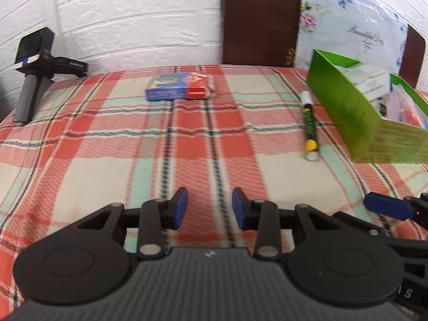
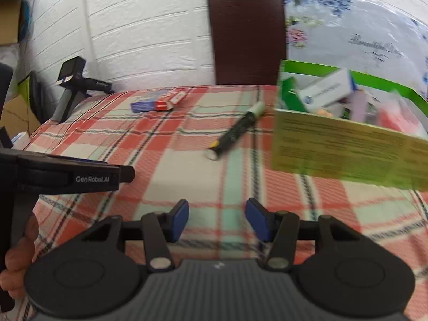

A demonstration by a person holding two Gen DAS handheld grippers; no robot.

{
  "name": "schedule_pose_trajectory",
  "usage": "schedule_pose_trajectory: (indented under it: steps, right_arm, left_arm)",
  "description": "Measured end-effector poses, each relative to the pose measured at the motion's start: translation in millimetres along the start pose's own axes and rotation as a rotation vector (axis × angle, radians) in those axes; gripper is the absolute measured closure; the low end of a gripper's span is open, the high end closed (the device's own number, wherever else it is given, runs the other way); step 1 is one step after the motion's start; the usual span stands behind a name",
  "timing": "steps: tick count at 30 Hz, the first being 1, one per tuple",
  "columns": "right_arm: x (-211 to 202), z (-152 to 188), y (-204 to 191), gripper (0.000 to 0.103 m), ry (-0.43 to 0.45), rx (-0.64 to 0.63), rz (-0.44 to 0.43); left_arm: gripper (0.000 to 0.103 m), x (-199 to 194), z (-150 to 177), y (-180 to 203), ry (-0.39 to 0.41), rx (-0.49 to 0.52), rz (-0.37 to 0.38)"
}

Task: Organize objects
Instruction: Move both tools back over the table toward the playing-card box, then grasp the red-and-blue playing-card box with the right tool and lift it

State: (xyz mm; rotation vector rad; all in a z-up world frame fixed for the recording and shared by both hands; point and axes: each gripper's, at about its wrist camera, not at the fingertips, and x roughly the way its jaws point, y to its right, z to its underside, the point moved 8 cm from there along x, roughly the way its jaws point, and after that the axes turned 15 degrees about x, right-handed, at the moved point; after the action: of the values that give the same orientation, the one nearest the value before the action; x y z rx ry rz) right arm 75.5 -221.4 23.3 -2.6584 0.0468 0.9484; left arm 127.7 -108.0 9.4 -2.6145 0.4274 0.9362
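A blue and red small box (image 1: 179, 86) (image 2: 156, 102) lies flat at the far side of the plaid-covered table (image 1: 107, 144) (image 2: 171, 165). A black marker with a white cap and yellow band (image 1: 309, 125) (image 2: 235, 131) lies to its right, beside a green cardboard box (image 1: 358, 112) (image 2: 347, 147) holding several packets. My left gripper (image 1: 210, 208) hovers open over the near cloth, nothing between its blue pads. My right gripper (image 2: 217, 218) is also open and empty, nearer the green box. One blue fingertip (image 1: 388, 206) of the right gripper shows at the left wrist view's right edge.
A spare black handheld gripper with a camera (image 1: 34, 67) (image 2: 72, 85) stands at the table's far left corner. A dark brown chair back (image 1: 260, 18) (image 2: 246, 34) and a floral cover (image 1: 355, 26) rise behind the table against a white wall. A hand (image 2: 18, 256) holds the left device.
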Motion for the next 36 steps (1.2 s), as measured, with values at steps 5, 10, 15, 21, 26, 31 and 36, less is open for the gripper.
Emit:
schedule_pose_trajectory:
  steps: [5, 10, 15, 21, 26, 31, 36]
  right_arm:
    - [23, -1, -36, 0.051, -0.013, -0.07, -0.032]
    - [49, -12, -59, 0.051, -0.018, -0.077, -0.064]
    - [77, -33, -72, 0.051, -0.012, -0.058, -0.085]
    - [123, -80, -84, 0.032, 0.038, 0.043, -0.106]
    - [164, -127, -105, 0.001, 0.095, 0.05, -0.116]
    - [209, -163, -120, 0.001, 0.061, 0.043, -0.124]
    - [241, -151, -133, 0.043, -0.154, -0.007, -0.194]
  left_arm:
    - [0.062, 5, 3, -33, 0.022, -0.009, -0.039]
    - [0.058, 12, 5, -65, 0.045, -0.012, -0.093]
    - [0.049, 18, 14, -104, 0.09, -0.084, -0.15]
    - [0.049, 14, 22, -118, 0.163, -0.205, -0.139]
    - [0.046, 14, 23, -117, 0.179, -0.213, -0.13]
    - [0.045, 14, 24, -119, 0.19, -0.231, -0.122]
    - [0.045, 14, 24, -120, 0.193, -0.244, -0.118]
